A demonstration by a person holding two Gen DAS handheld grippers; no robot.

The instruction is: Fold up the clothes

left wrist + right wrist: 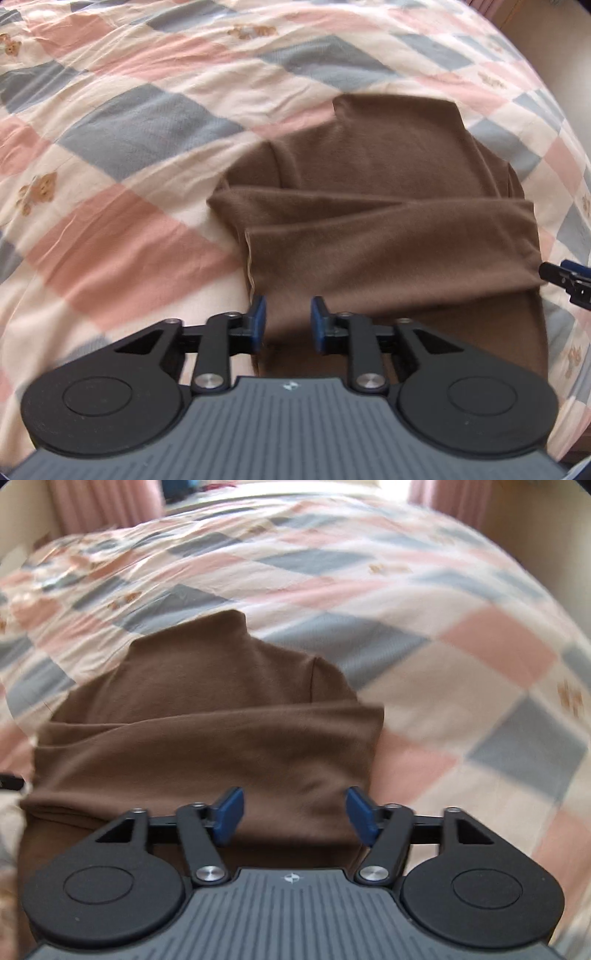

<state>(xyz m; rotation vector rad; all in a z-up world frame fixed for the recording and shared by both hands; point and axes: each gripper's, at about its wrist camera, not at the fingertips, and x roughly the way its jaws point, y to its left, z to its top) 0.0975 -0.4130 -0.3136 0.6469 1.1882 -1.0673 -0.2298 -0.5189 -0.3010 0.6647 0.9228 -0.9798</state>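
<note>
A brown long-sleeved top (388,206) lies on the checked bedspread, its collar away from me and a sleeve folded across its body. My left gripper (287,325) hovers open over the near left part of the top, with brown cloth showing between its blue pads and nothing gripped. In the right wrist view the same top (221,716) fills the middle, and my right gripper (293,814) stands wide open above its near right edge. The tip of the right gripper (565,278) also peeks in at the right edge of the left wrist view.
The bedspread (129,122) is a wrinkled patchwork of pink, grey-blue and cream squares with small bear prints. Pink curtains (103,506) and a pale wall stand beyond the bed's far side. Open bedspread (461,646) spreads to the right of the top.
</note>
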